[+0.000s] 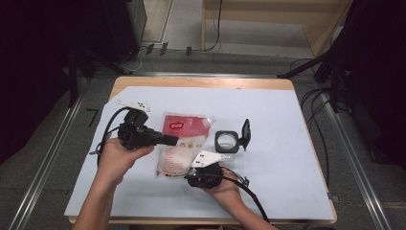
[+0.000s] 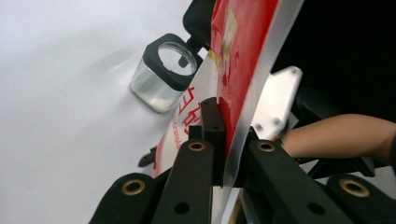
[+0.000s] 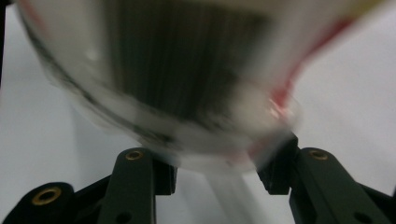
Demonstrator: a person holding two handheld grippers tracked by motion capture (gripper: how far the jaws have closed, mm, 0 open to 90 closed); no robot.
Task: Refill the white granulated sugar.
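Left gripper (image 1: pixel 173 141): jaws pressed together on the side edge of the pouch (image 1: pixel 182 143), pinching the sealed seam (clear in the left gripper view, seam (image 2: pixel 233 140) sandwiched between the pads). Right gripper (image 1: pixel 191 176): jaws spread around the pouch's bottom end (image 3: pixel 187 93), which sits between them; that view is blurred, so contact is unclear, but there's a visible gap on both sides.

Pouch is over the middle of the table (image 1: pixel 287 143), lifted off the sheet at least at the left edge, spout corner pointing toward the far side.

Step, as I read it: pouch being raised and steadied for pouring into the jar (image 1: pixel 225 141), which stands just right of it, lid (image 1: pixel 246 134) flipped open.

Next move needs the right jaws to close on the bottom, then tilt the spout over the jar mouth.

Count: one pouch, one jar, two grippers.
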